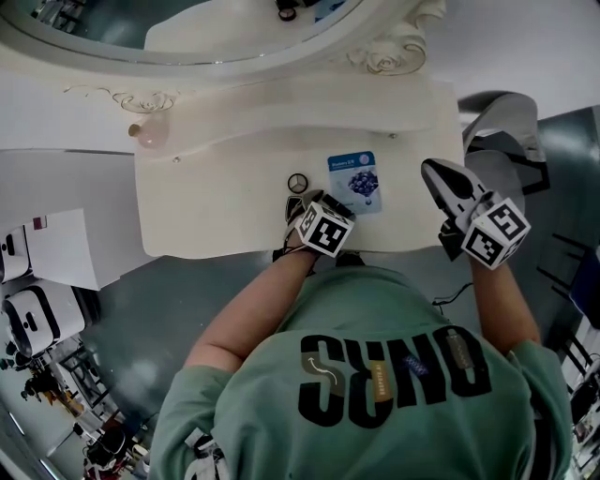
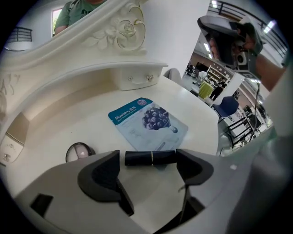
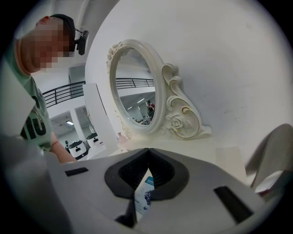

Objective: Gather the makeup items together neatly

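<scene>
A black lipstick tube (image 2: 151, 157) lies flat on the white vanity table (image 1: 216, 197), right between the jaws of my left gripper (image 2: 149, 169). Those jaws stand apart and the pads (image 2: 103, 176) do not press on the tube. Just beyond it rests a blue blueberry face-mask packet (image 2: 149, 121), and a small round compact (image 2: 78, 151) sits to the left. In the head view my left gripper (image 1: 302, 202) is low at the table's front, by the packet (image 1: 354, 181) and compact (image 1: 298, 182). My right gripper (image 1: 433, 171) hangs raised off the table's right end, shut and empty (image 3: 147, 169).
An ornate oval mirror (image 1: 187, 28) rises behind the table, with a small drawer (image 2: 139, 78) below its frame. A pale pink round object (image 1: 150, 131) sits at the back left corner. A grey chair (image 1: 506, 117) stands beyond the right end.
</scene>
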### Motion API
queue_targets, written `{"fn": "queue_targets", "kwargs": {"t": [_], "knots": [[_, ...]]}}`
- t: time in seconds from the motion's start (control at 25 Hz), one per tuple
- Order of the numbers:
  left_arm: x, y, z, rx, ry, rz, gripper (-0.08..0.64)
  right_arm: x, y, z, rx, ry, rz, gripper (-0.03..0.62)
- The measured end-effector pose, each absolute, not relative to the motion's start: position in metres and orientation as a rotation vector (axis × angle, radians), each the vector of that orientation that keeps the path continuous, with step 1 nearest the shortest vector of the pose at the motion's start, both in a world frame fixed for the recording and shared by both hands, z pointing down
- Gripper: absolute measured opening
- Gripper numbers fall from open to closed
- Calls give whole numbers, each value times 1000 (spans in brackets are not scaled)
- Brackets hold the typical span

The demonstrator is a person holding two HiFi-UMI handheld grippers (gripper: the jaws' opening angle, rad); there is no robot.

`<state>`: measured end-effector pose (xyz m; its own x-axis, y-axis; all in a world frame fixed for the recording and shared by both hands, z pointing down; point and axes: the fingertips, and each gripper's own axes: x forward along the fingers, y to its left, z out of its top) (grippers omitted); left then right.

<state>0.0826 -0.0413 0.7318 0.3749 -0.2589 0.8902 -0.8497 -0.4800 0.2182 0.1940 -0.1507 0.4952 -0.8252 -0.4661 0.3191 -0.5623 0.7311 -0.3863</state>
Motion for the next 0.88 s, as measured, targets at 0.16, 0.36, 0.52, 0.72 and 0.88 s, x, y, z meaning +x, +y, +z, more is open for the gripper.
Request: {"fn": "queue_targets", "kwargs": {"t": [0.16,0.36,0.52,0.72,0.88], "knots": [[82,-41,736,1925,-981,1159,377,204,-149,495,847,-2722,709,-6],[83,-41,734,1951,-951,1145,351,209,-148,491,873,-2722,700,-6],[89,-47,709,2029,-922,1098,350,210,-149,481,901,-2735,681,-6],[72,-66,654,2202,-903,1101,350,199,-148,464,935,-2750,660,-6],[18,-84,621,2354,-873,1229,350,172,-151,450,967,-2765,640,-6]]}}
